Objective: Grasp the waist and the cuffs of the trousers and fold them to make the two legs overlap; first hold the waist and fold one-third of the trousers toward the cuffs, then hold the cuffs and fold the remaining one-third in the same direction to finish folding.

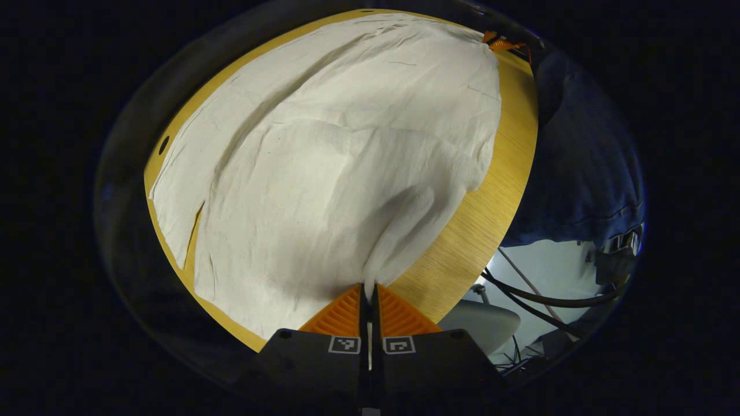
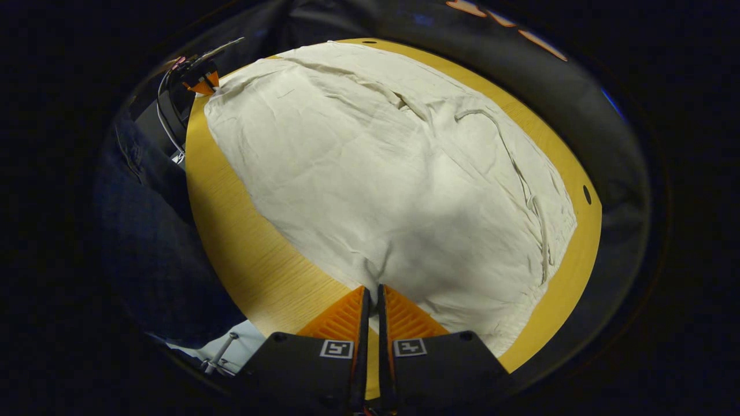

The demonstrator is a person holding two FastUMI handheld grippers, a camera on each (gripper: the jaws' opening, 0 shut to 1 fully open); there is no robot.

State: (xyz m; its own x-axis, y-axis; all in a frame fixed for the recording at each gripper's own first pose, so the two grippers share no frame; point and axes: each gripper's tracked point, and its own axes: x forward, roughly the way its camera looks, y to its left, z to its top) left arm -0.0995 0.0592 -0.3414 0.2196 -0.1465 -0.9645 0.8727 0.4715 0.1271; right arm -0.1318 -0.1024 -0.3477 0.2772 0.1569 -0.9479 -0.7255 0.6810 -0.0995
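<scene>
White trousers lie spread over a round wooden table. In the left gripper view my left gripper is shut on a raised ridge of the cloth at the near edge, beside the cuff end, where a slit parts the two legs. The right gripper shows far off at the cloth's other corner. In the right gripper view my right gripper is shut on the trousers at their near edge, close to the gathered waist. The left gripper pinches the far corner there.
A person in dark blue clothing stands against the table's near side. A grey chair seat and black cables sit below the table edge. A small hole marks the table's far rim.
</scene>
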